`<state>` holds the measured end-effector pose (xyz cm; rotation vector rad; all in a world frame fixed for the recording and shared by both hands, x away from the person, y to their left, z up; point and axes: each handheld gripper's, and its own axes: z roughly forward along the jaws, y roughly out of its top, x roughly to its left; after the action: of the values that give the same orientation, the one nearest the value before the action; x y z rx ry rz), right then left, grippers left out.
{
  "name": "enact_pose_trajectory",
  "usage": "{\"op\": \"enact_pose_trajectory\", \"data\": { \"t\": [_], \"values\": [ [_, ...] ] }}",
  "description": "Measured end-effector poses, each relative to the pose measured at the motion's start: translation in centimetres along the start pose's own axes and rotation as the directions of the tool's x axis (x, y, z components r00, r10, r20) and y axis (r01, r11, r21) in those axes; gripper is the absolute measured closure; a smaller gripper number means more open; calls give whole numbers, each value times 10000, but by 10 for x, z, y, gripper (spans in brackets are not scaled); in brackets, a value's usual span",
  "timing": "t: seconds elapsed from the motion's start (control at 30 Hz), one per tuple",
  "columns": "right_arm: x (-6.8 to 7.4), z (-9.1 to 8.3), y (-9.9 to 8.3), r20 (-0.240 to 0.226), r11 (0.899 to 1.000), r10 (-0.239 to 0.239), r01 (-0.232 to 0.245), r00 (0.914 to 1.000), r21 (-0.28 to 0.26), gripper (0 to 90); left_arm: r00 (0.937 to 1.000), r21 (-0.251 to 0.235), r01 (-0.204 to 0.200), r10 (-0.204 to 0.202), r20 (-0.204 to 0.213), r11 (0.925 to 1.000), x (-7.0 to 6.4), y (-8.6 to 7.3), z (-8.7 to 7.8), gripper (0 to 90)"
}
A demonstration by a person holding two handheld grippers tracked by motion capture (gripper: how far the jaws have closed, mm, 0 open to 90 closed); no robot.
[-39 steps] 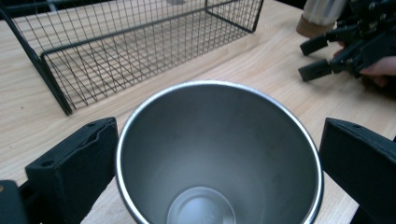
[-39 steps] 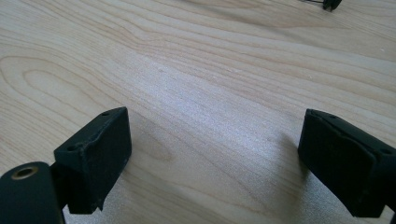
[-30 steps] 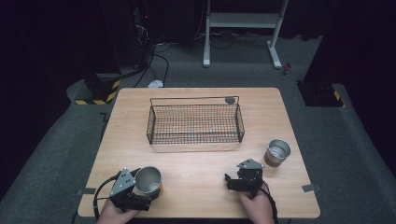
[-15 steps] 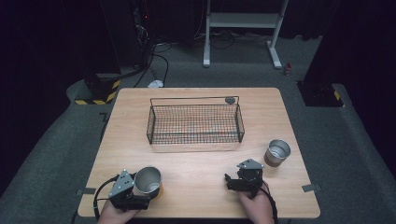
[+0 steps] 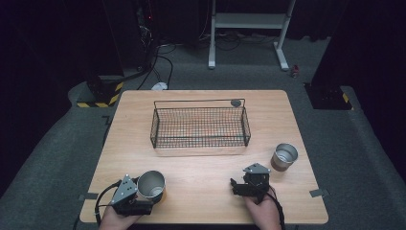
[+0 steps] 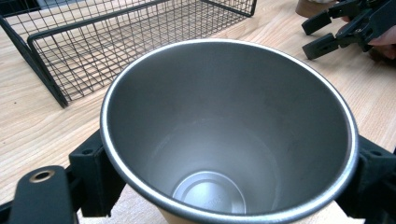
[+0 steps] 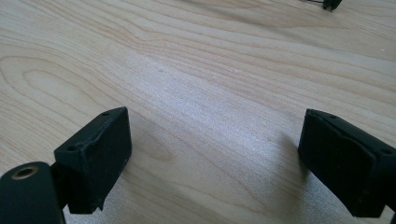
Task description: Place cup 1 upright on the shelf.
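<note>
Left gripper view: left gripper (image 6: 224, 186) clamping a tapered steel cup (image 6: 229, 135).
Right gripper (image 7: 212, 158) spread wide over the light wooden table (image 7: 210, 70); the cup seems slightly tilted.

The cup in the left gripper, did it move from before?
Yes, slightly. The cup, gripped by the left gripper, has shifted a little toward the basket.

From up high I see the wooden table (image 5: 210, 167) lit evenly while everything around it falls into near-black. The high view is soft and grainy. My left gripper view is sharp; the steel cup (image 6: 229, 135) shows a bright rim glint. In the right gripper view, pale glare washes the wood between soft jaw shadows.
</note>
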<state>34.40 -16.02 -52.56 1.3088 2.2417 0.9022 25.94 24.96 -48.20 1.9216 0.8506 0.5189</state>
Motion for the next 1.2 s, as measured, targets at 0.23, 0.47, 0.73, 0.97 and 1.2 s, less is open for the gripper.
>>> {"op": "enact_pose_trajectory", "data": {
  "t": [0.23, 0.47, 0.73, 0.97, 1.2],
  "values": [
    [0, 0, 0, 0, 10000, 2, -2, 10000, 1, 97, 9998, -215, 168, -169, -51, 9996, 2, 1, -3, 141],
    [0, 0, 0, 1, 10000, 0, 0, 10000, -1, 97, 9990, -459, 403, -410, -154, 9981, 5, 2, -5, 141],
    [0, 0, 0, -17, 10000, 4, -4, 10000, 8, 96, 9977, -691, 564, -589, -347, 9960, 7, 4, -7, 142],
    [0, 0, 0, -11, 10000, 13, -13, 10000, 12, 94, 9949, -906, 774, -829, -577, 9929, 8, 5, -8, 142],
    [0, 0, 0, -12, 10000, 12, -12, 10000, 10, 95, 9927, -995, 846, -925, -774, 9914, 9, 8, -8, 142]
  ]
}}
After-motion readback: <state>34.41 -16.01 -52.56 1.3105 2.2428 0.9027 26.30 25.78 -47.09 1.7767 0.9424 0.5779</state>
